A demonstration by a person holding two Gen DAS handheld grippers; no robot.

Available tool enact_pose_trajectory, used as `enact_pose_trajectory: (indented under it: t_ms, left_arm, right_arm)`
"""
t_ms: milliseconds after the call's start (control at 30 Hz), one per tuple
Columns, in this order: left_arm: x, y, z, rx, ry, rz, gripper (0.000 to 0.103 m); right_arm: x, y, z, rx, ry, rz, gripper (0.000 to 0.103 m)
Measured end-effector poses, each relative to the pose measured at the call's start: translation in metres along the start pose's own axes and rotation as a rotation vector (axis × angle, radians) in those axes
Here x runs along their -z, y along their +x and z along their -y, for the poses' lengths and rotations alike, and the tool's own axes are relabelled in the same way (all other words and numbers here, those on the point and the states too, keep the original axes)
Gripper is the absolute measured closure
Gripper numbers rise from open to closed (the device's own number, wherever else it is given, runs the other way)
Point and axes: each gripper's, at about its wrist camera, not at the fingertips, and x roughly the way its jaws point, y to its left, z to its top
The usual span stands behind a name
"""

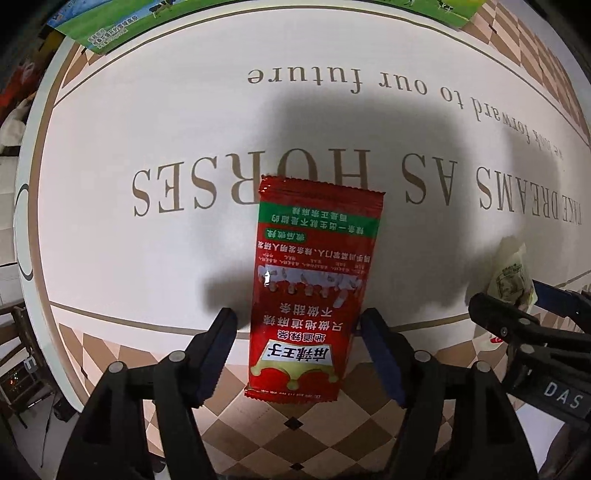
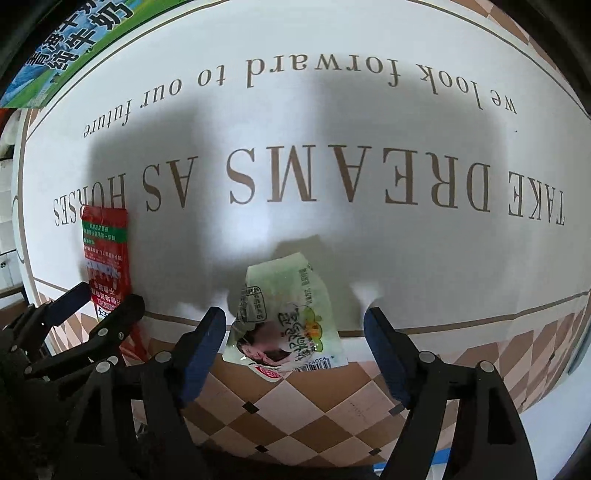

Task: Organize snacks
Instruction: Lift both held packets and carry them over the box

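Note:
A red snack packet point(image 1: 314, 284) with Chinese print lies flat on the white tablecloth point(image 1: 147, 258). My left gripper point(image 1: 299, 321) is open, its fingers on either side of the packet's near half. A pale green snack packet point(image 2: 284, 321) lies near the cloth's checkered border. My right gripper point(image 2: 295, 321) is open, its fingers on either side of that packet. The red packet point(image 2: 107, 254) and the left gripper point(image 2: 99, 299) show at the left of the right wrist view. The green packet point(image 1: 511, 277) and the right gripper point(image 1: 517, 299) show at the right of the left wrist view.
A green and blue milk carton box point(image 1: 110, 26) stands at the table's far left edge; it also shows in the right wrist view point(image 2: 62, 48). The cloth carries large brown lettering point(image 2: 332, 177) and a brown checkered border point(image 2: 314, 413). The table edge lies close below both grippers.

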Motion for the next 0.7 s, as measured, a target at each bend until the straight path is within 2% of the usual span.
enact_pose_trajectory:
  t_ms: [67, 100, 200, 300, 333, 567, 700]
  left_arm:
    - [0.002, -0.003, 0.002, 0.000, 0.001, 0.007, 0.040]
    - [0.003, -0.006, 0.004, 0.000, 0.002, 0.014, 0.047]
    - [0.008, -0.014, 0.009, -0.003, 0.012, 0.020, 0.052]
    - [0.009, -0.016, 0.010, -0.001, 0.009, 0.025, 0.056]
    - [0.010, -0.018, 0.010, 0.000, 0.009, 0.026, 0.057]
    - [0.014, -0.031, 0.009, 0.011, 0.024, 0.041, 0.062]
    - [0.014, -0.051, 0.004, 0.053, 0.020, 0.059, 0.062]
  right_arm:
    - [0.000, 0.000, 0.002, 0.014, -0.005, 0.005, 0.023]
    - [0.015, 0.016, -0.001, 0.023, -0.010, 0.009, 0.023]
    - [0.031, 0.023, -0.011, 0.061, -0.031, 0.022, 0.024]
    - [0.039, 0.021, -0.017, 0.108, -0.047, 0.045, 0.036]
    - [0.042, 0.021, -0.019, 0.108, -0.052, 0.048, 0.039]
    - [0.053, 0.020, -0.030, 0.070, -0.043, 0.056, 0.042]
    - [0.059, 0.008, -0.039, 0.033, -0.041, 0.076, 0.042]
